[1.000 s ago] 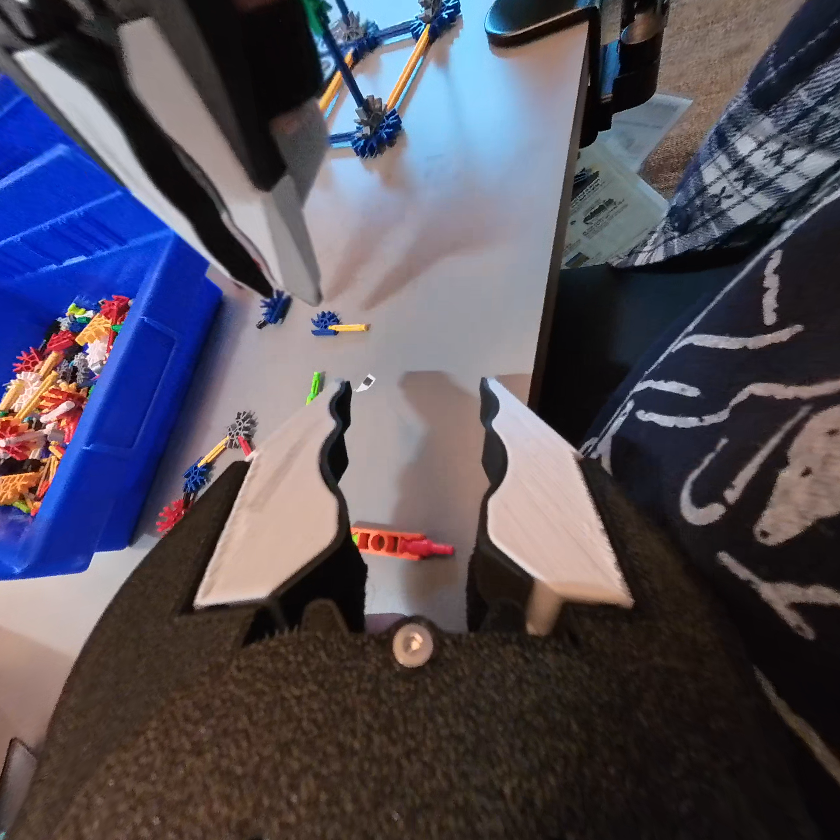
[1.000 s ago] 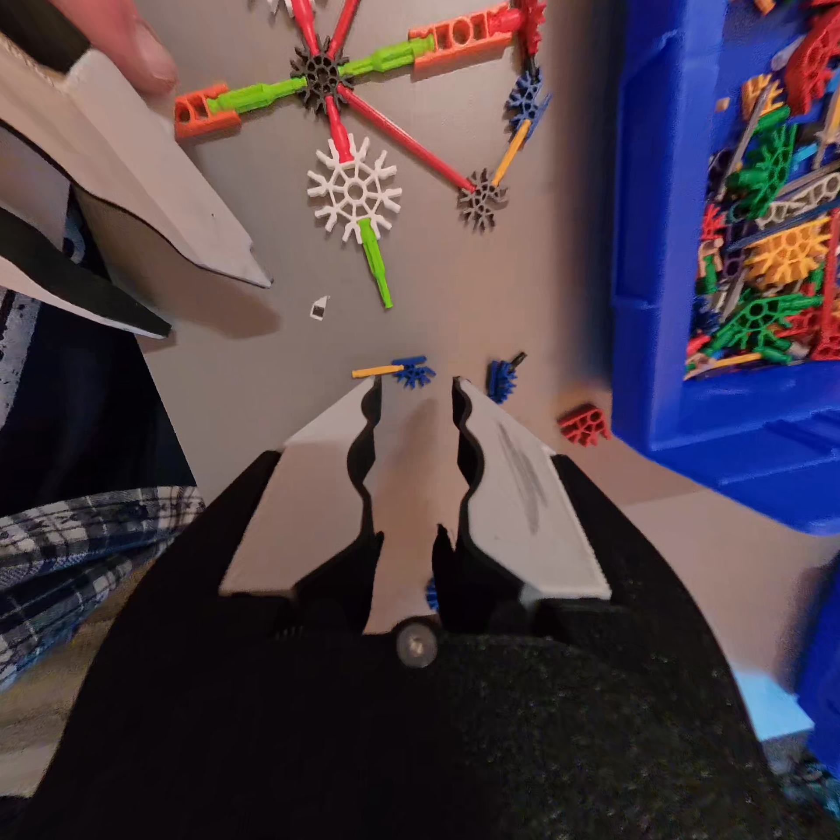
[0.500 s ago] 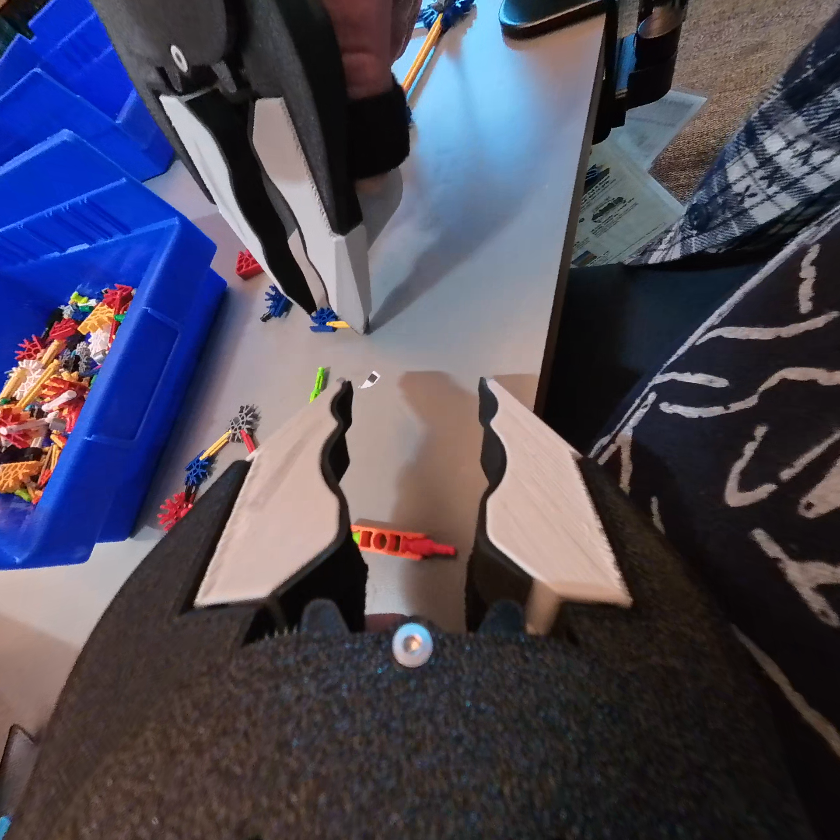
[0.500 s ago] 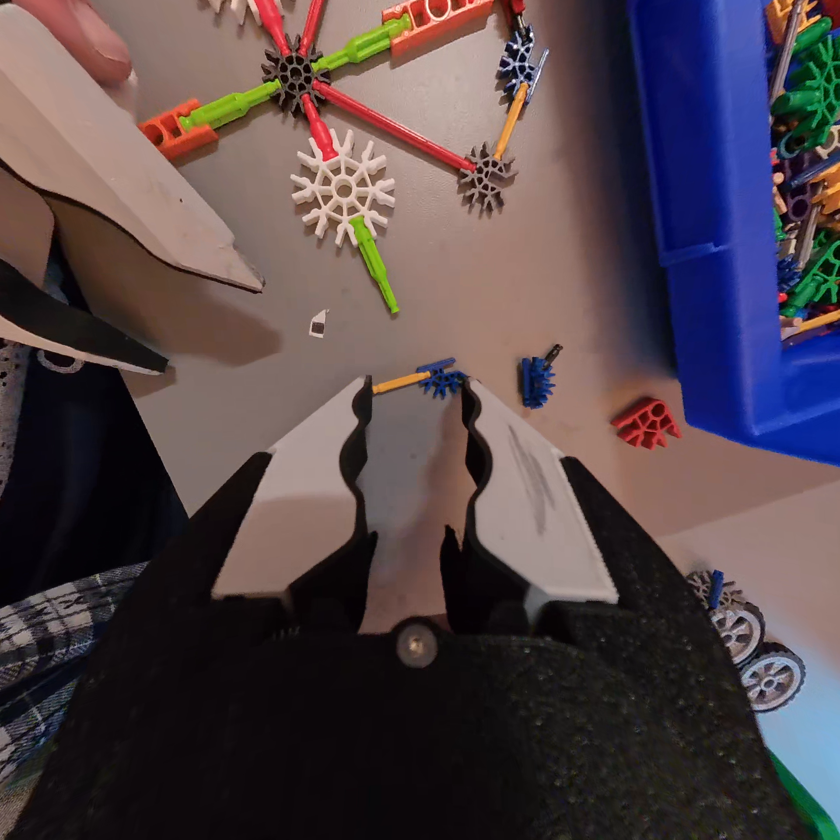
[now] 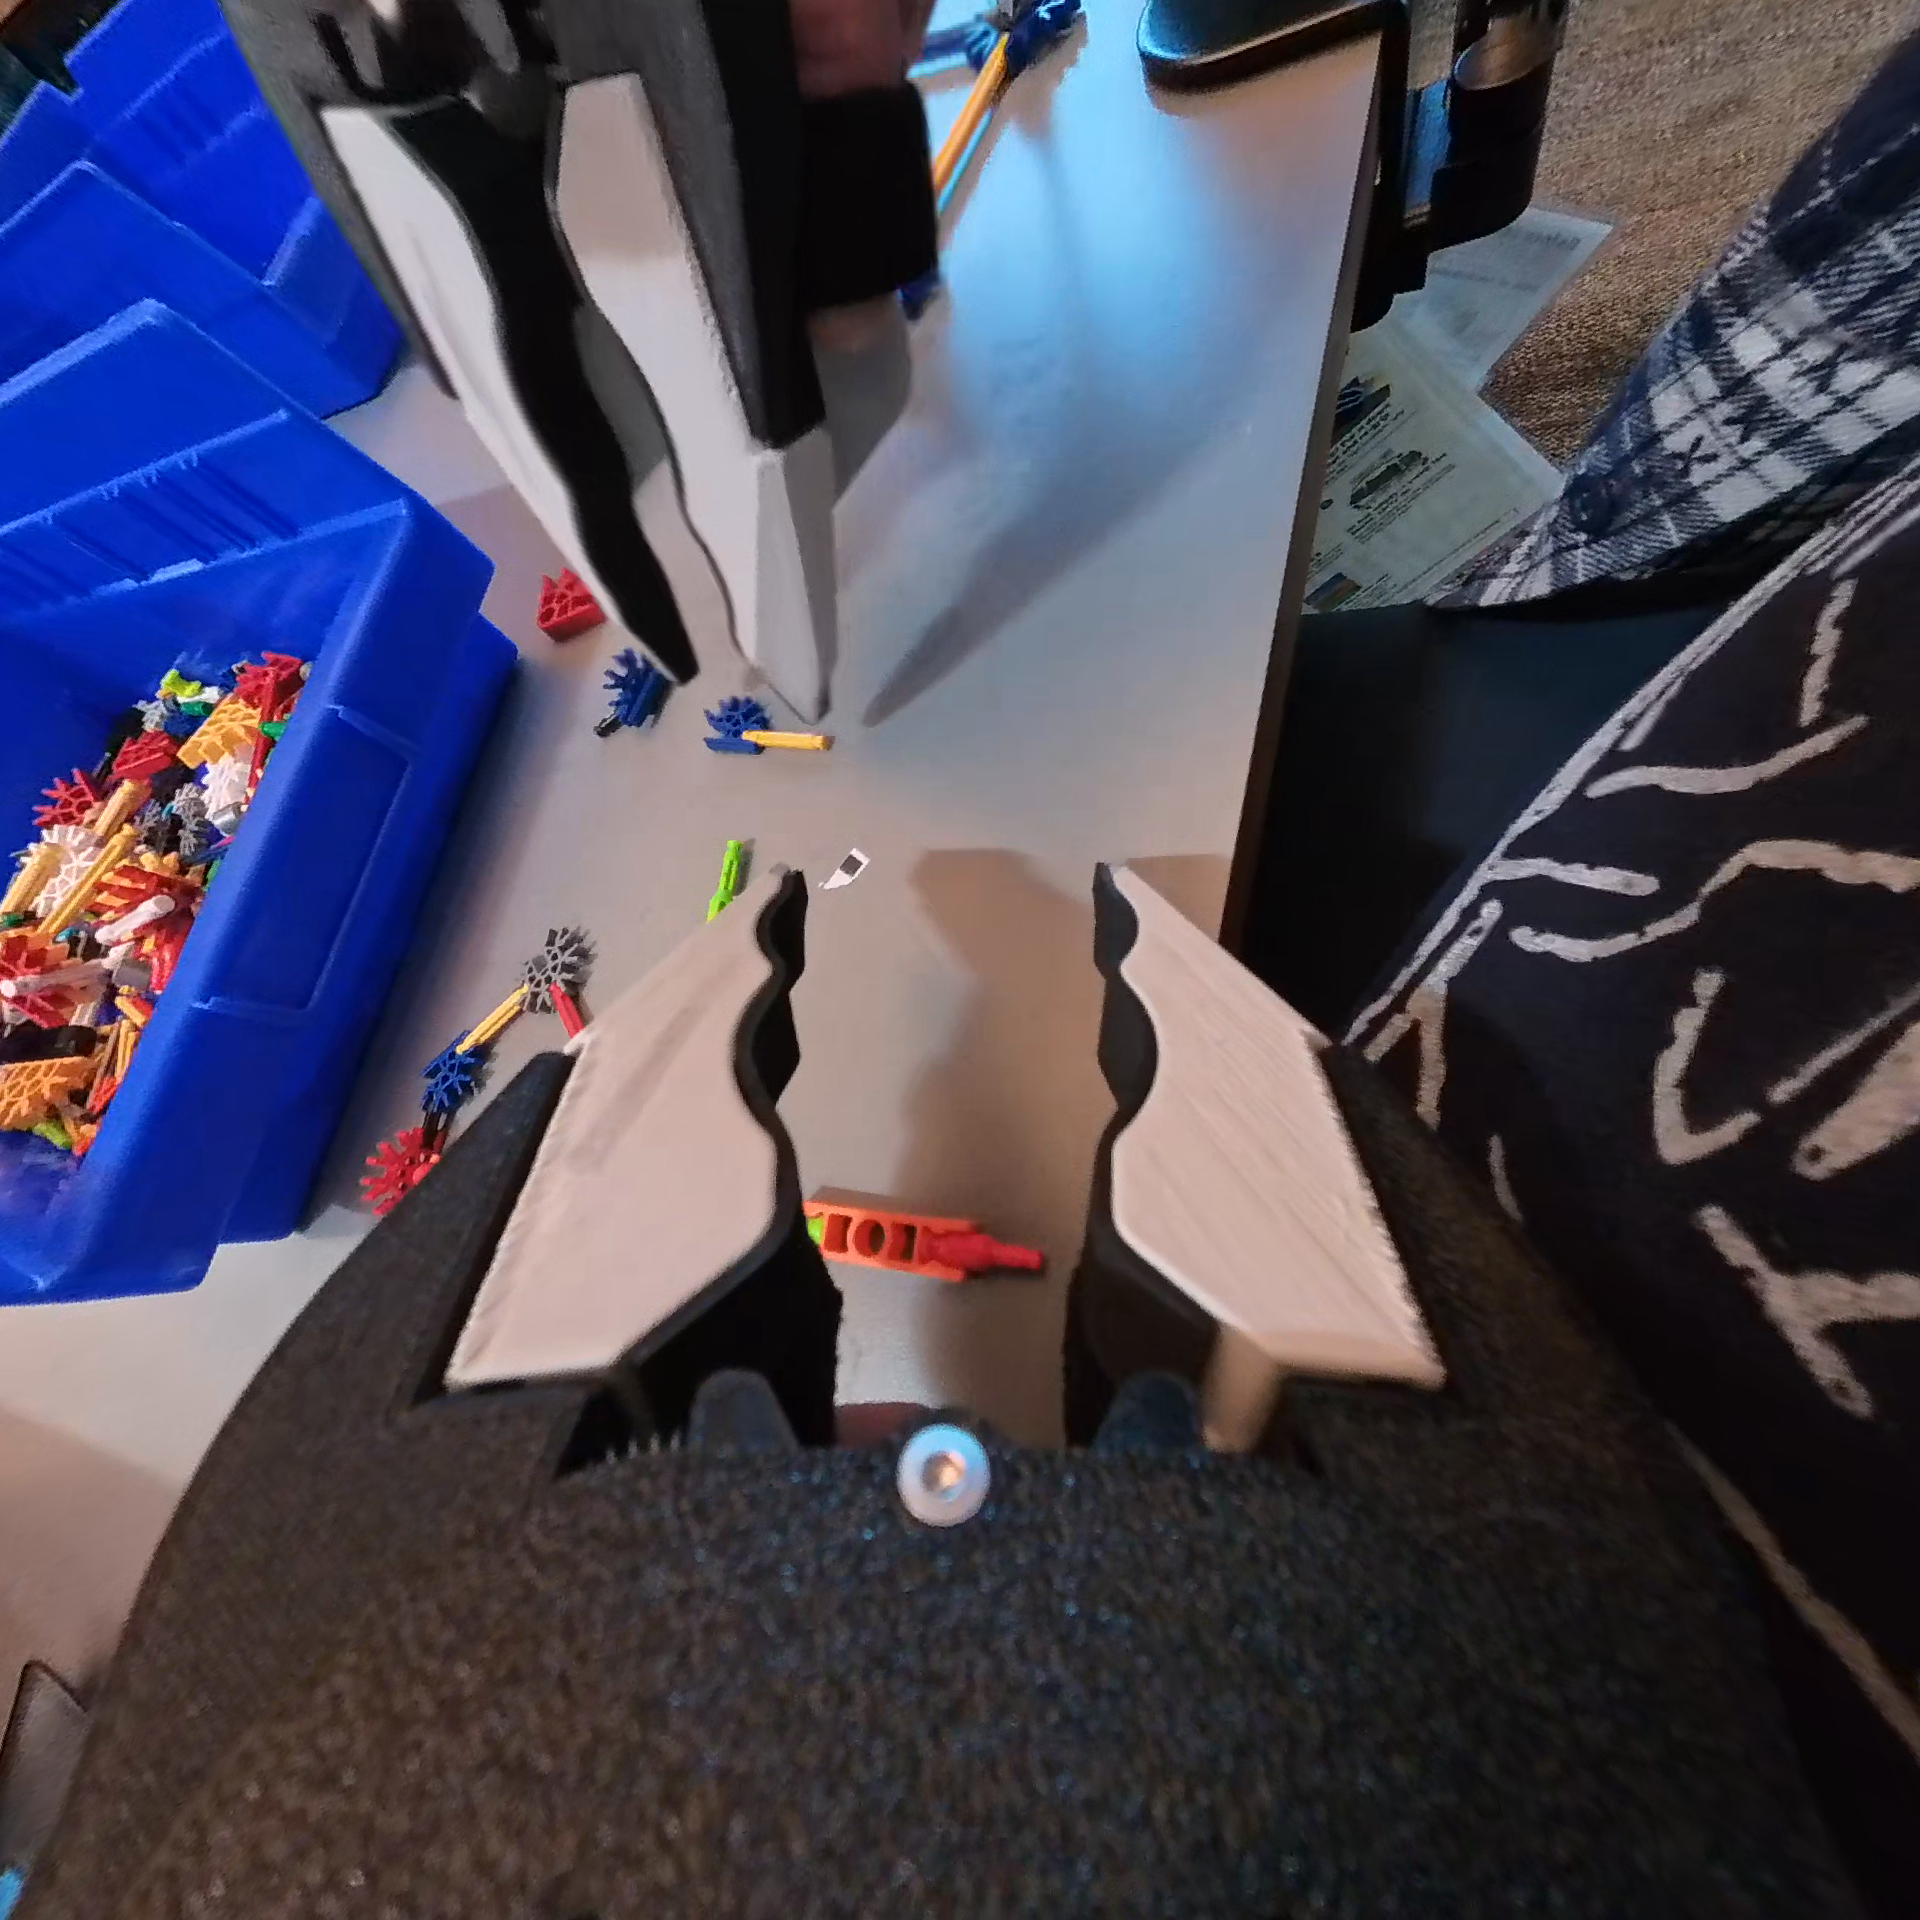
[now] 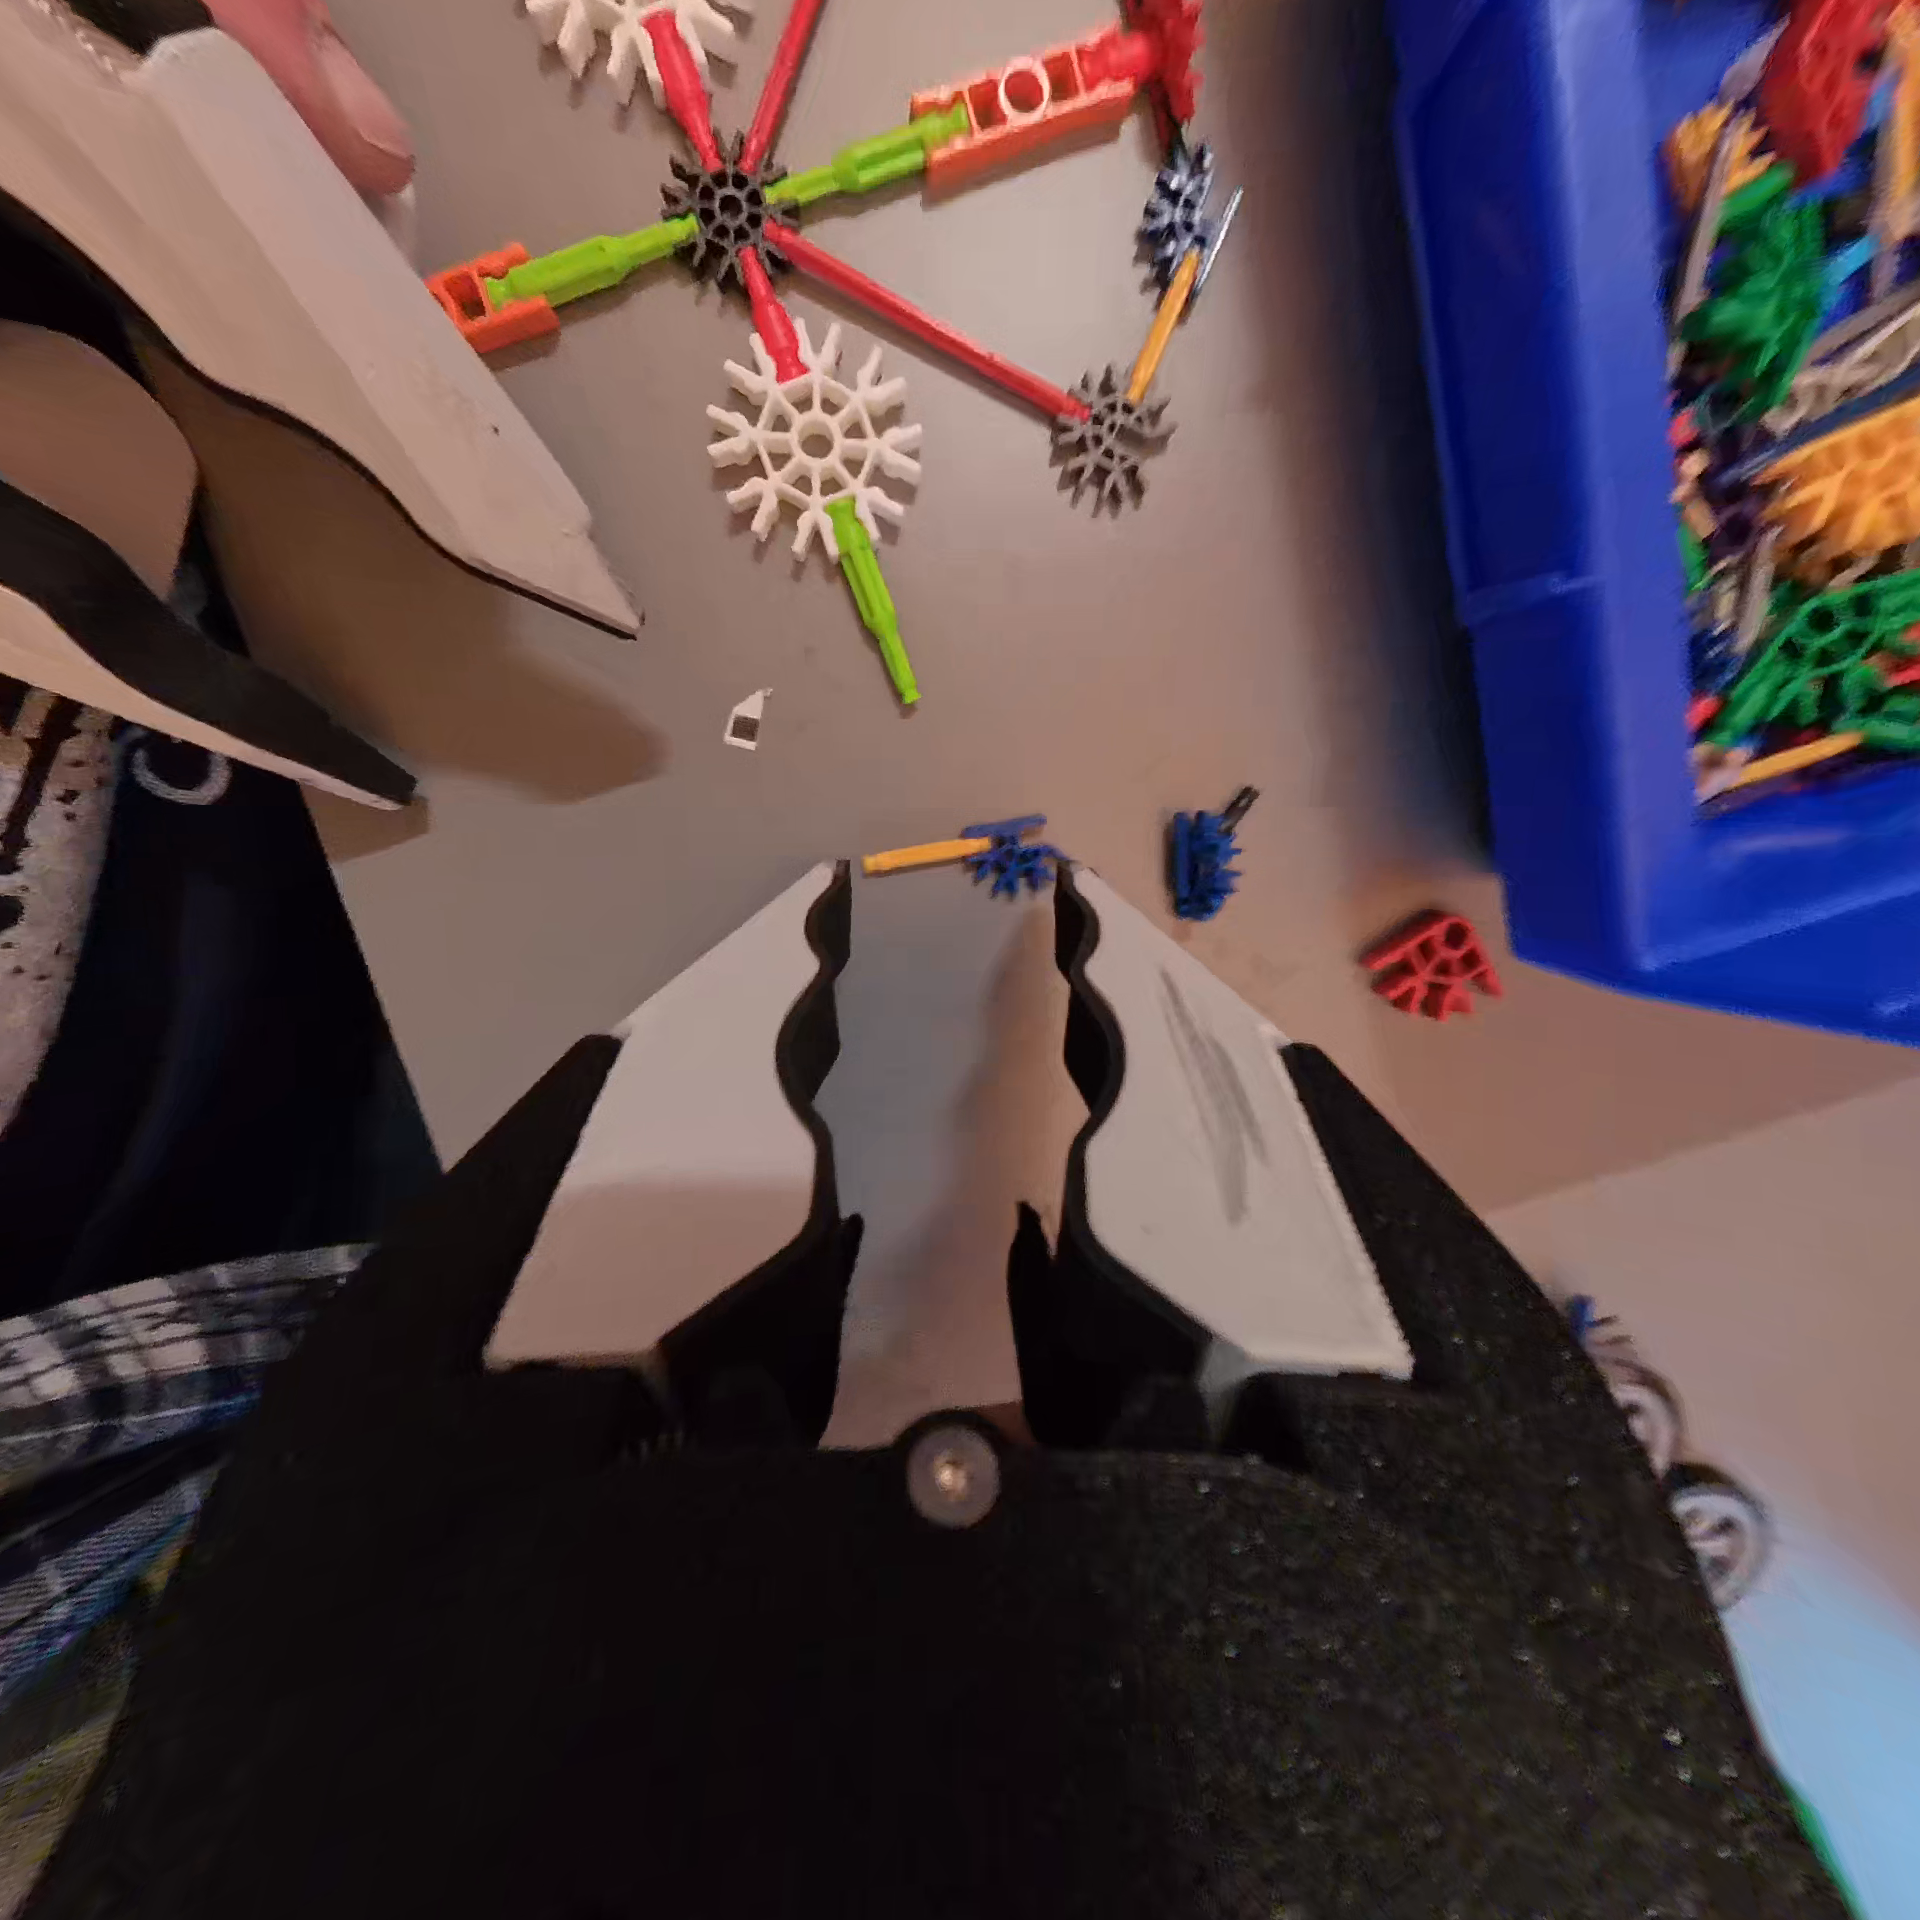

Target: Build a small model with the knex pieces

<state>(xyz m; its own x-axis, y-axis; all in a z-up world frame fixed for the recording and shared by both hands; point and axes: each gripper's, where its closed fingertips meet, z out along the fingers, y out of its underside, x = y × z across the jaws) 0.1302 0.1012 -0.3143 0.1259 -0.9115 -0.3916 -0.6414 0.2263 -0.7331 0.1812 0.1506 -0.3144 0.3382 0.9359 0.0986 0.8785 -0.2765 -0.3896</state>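
**Right gripper (image 6: 951,883) poised at a small blue connector (image 6: 1006,860), fingers part-open and empty.**
The connector, with its yellow rod (image 6: 920,857), lies on the bench (image 6: 1039,644) right at your fingertips. The blue hub is against one tip and the rod crosses the gap just ahead. A second blue connector (image 6: 1205,864) and a red connector (image 6: 1434,966) lie off to the outer side, toward the blue bin (image 6: 1558,727). Your left gripper (image 5: 945,894) holds its fingers wide and empty. An orange block (image 5: 883,1236) shows on the bench between them, near their base.
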